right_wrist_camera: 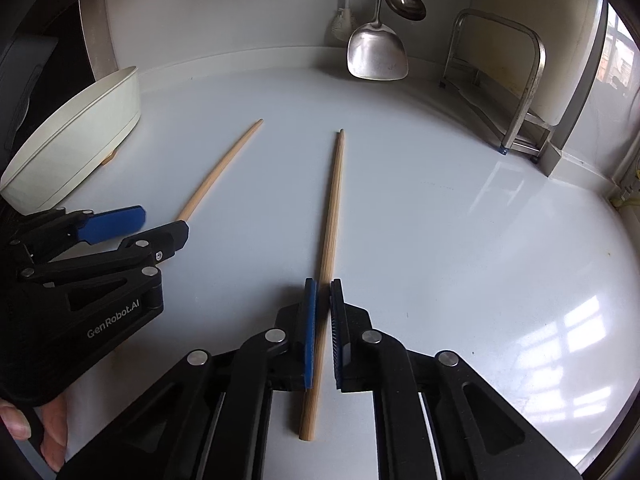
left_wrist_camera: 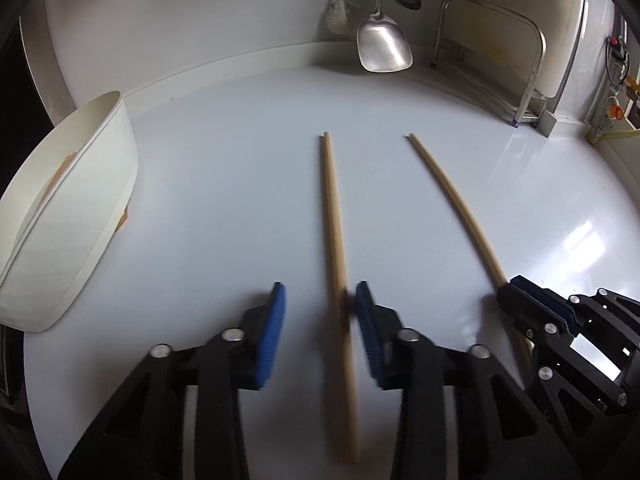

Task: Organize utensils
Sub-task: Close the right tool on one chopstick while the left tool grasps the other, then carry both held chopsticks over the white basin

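Right of the white oval tub, the left claw stands part-open around one wooden chopstick, touching only its right pad; closing may roll it on the worktop. Further right, the right claw pinches the second chopstick near its end, which may pivot.

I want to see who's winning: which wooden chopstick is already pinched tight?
The thin wooden chopstick in the right gripper, pinched between both blue pads. The other chopstick lies loose in the left gripper's wider gap.
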Tool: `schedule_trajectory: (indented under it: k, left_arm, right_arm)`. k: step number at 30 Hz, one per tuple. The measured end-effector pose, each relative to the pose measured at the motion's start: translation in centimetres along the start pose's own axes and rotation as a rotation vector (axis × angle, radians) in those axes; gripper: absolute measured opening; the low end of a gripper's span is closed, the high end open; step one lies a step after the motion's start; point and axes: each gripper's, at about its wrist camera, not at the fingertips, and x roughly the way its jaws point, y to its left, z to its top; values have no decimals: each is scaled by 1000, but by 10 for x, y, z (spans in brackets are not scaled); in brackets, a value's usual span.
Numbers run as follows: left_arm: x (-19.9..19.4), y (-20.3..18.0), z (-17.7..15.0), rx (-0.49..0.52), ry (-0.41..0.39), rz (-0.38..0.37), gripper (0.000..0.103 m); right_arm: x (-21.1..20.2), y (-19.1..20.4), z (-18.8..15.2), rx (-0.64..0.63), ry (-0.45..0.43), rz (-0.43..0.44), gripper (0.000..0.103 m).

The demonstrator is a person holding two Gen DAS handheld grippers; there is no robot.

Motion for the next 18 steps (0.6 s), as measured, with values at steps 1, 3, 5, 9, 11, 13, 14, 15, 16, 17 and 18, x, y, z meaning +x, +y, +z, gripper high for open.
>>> schedule_trajectory:
  k: [1, 3, 5, 9, 11, 13, 14, 15, 16, 17, 18]
  left_arm:
    - [1, -2, 1, 6, 6, -1, 9]
    - [2, -5, 3, 13, 20, 3, 7]
    - [-2, -4, 2, 1, 40, -19, 7]
    - [-17, 2, 6, -41, 59, -51, 7]
    - [-29, 7, 10, -75, 65, -68, 7]
    - [-45, 13, 16, -98, 53, -66, 7]
    - [-53, 16, 21, -111, 44, -70, 7]
    - [-62, 22, 24, -127, 35, -76, 7]
    - [-72, 29, 28, -144, 24, -80, 7]
    - [-80, 36, 32, -157, 15, -79, 7]
    - [-88, 45, 36, -169, 4, -73, 7]
  right_arm:
    - [0, -1, 0, 3, 2, 11, 6]
    - [0, -5, 2, 27, 9, 44, 6]
    - [-1, -10, 3, 56, 20, 78, 6]
    - [-12, -17, 7, 84, 18, 122, 6]
    - [-20, -20, 14, 93, 13, 145, 6]
    - [-30, -20, 23, 91, 7, 167, 6]
    - [-36, -19, 29, 88, 2, 178, 6]
    - [-42, -17, 35, 84, -3, 188, 6]
    - [-47, -14, 43, 79, -9, 198, 6]
    - [-53, -10, 51, 74, -17, 207, 6]
    - [-58, -5, 59, 71, -25, 219, 6]
